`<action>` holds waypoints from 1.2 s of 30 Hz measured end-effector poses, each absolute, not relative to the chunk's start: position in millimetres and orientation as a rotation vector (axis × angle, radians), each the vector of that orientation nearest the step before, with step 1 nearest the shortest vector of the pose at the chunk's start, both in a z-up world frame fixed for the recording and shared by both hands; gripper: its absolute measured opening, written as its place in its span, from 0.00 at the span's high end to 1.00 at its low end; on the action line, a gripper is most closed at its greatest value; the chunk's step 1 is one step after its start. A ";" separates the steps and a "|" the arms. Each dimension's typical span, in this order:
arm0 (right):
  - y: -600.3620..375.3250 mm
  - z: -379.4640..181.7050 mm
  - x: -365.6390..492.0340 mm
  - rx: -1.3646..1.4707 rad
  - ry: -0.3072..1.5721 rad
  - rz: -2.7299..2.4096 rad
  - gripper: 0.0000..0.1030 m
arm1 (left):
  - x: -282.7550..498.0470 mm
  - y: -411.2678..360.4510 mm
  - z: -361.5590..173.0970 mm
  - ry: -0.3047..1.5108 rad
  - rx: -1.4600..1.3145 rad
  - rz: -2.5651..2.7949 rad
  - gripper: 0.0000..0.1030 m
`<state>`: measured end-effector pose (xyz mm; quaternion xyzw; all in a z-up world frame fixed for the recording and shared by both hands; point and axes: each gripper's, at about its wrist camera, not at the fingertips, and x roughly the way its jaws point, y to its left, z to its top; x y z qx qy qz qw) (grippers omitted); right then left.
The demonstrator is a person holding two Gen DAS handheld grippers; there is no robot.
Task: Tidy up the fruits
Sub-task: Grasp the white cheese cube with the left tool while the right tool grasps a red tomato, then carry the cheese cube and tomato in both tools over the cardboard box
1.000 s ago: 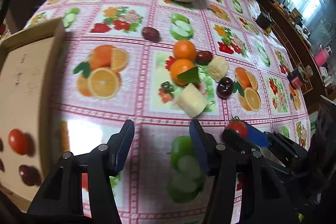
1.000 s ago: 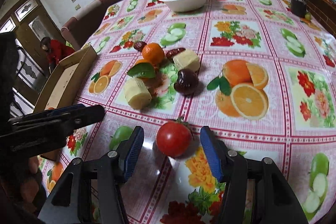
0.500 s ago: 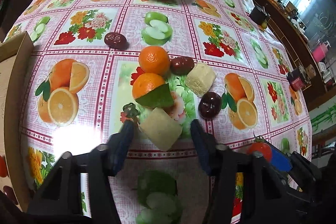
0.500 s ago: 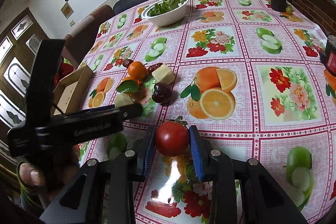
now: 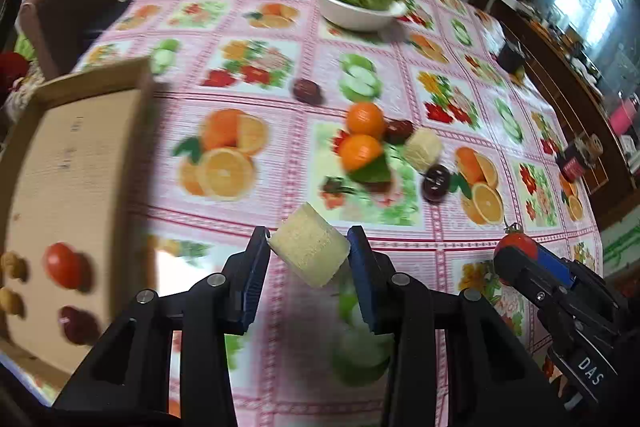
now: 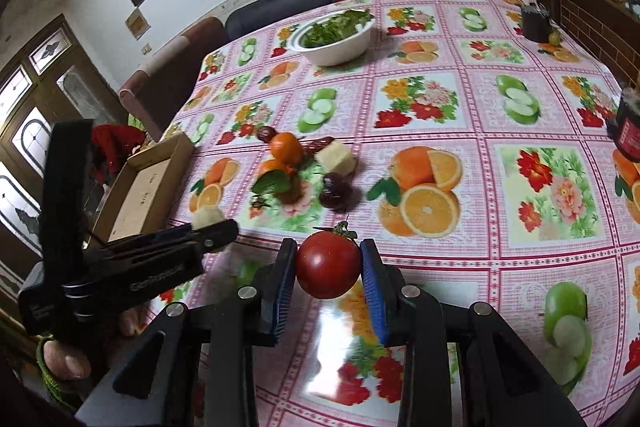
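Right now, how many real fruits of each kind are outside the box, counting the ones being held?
Oranges: 2
Pale yellow chunks: 2, one of them held
Dark red fruits: 3
Tomatoes: 1, held
Total: 8

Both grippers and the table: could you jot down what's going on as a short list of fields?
left gripper: shut on pale yellow chunk, lifted off the table
right gripper: shut on tomato, lifted
cardboard box: at the table's left; already holds a red tomato and a dark fruit
left on tablecloth: two oranges, another yellow chunk, dark red fruits
white bowl: greens, far side
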<state>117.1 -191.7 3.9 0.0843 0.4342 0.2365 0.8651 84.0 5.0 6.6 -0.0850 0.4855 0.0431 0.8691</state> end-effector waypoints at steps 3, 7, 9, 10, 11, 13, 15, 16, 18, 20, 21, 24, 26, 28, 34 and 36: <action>-181.1 8.7 112.2 0.166 0.903 0.520 0.68 | 72.5 19.3 14.5 0.995 -0.183 0.129 0.64; -166.3 15.6 104.2 0.149 0.894 0.553 0.68 | 60.0 32.7 21.6 0.975 -0.185 0.171 0.64; -160.4 18.1 100.6 0.141 0.891 0.565 0.68 | 54.7 38.4 24.1 0.968 -0.187 0.187 0.64; -158.0 19.1 99.1 0.138 0.889 0.569 0.68 | 52.3 41.1 25.5 0.964 -0.189 0.194 0.64; -155.4 20.3 97.4 0.134 0.887 0.575 0.68 | 49.8 44.0 26.7 0.959 -0.193 0.201 0.64; -149.6 22.5 95.2 0.129 0.884 0.584 0.68 | 44.6 50.2 29.3 0.948 -0.200 0.219 0.64; -144.4 24.1 94.1 0.125 0.883 0.595 0.68 | 39.8 56.5 31.4 0.941 -0.199 0.241 0.63; -141.1 25.3 93.4 0.120 0.881 0.600 0.68 | 38.0 58.8 32.1 0.938 -0.200 0.247 0.64; -135.1 27.9 91.5 0.115 0.875 0.613 0.68 | 34.7 65.0 33.7 0.933 -0.200 0.266 0.63; -130.7 29.5 90.2 0.113 0.871 0.625 0.68 | 31.4 71.6 35.7 0.925 -0.203 0.284 0.63; -127.3 30.1 89.8 0.108 0.870 0.630 0.68 | 30.1 74.3 36.6 0.921 -0.205 0.291 0.63; -120.4 31.0 89.3 0.103 0.869 0.642 0.68 | 25.8 81.6 39.6 0.909 -0.207 0.312 0.63; -116.3 32.0 88.5 0.099 0.868 0.649 0.68 | 23.1 86.1 41.5 0.902 -0.206 0.325 0.63; -112.4 33.5 87.9 0.098 0.865 0.658 0.68 | 20.8 90.7 43.6 0.896 -0.208 0.336 0.63; -103.9 38.6 86.9 0.091 0.852 0.672 0.68 | 15.9 101.8 47.8 0.879 -0.208 0.365 0.63; -100.9 39.1 86.7 0.090 0.853 0.678 0.69 | 15.3 104.7 48.3 0.877 -0.208 0.372 0.63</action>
